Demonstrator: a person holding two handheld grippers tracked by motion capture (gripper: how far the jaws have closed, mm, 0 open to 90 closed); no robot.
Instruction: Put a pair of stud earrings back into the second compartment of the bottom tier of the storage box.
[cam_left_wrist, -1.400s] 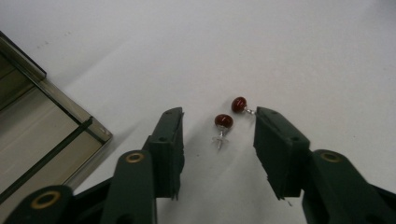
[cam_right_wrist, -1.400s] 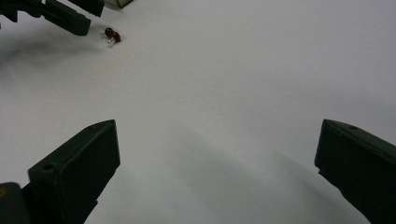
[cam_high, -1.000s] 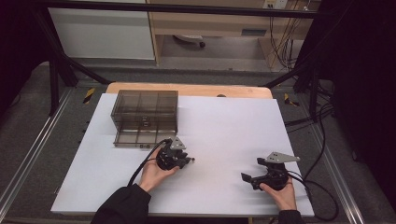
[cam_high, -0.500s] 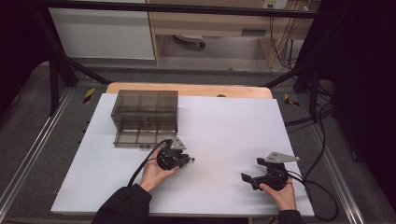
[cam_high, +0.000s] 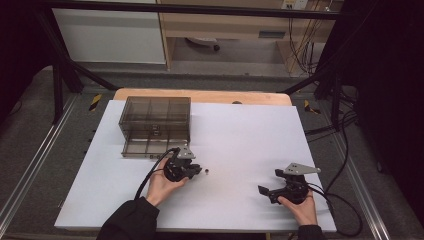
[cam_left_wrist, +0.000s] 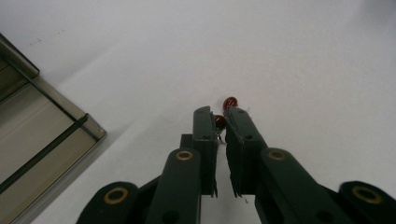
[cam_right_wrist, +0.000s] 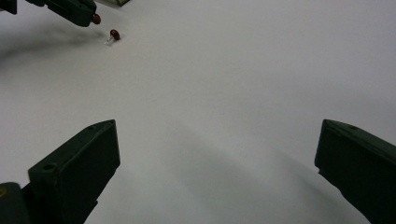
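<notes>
Nearest the front edge of the white table (cam_high: 240, 130), toward its right corner, the right claw (cam_high: 265, 192) rests low with its jaws wide apart and nothing between them, probably parked while the other hand works. Further in, left of centre, the left claw (cam_left_wrist: 220, 122) has just been closing and is now clamped on a small red bead-like piece (cam_left_wrist: 219, 121), gripped at the very tips, likely because it is so tiny. A second red piece (cam_left_wrist: 230, 101) lies just beyond. What these pieces are is hard to make out. Toward the back left corner stands a smoky clear drawer box (cam_high: 155, 125), one drawer pulled out, presumably their destination.
</notes>
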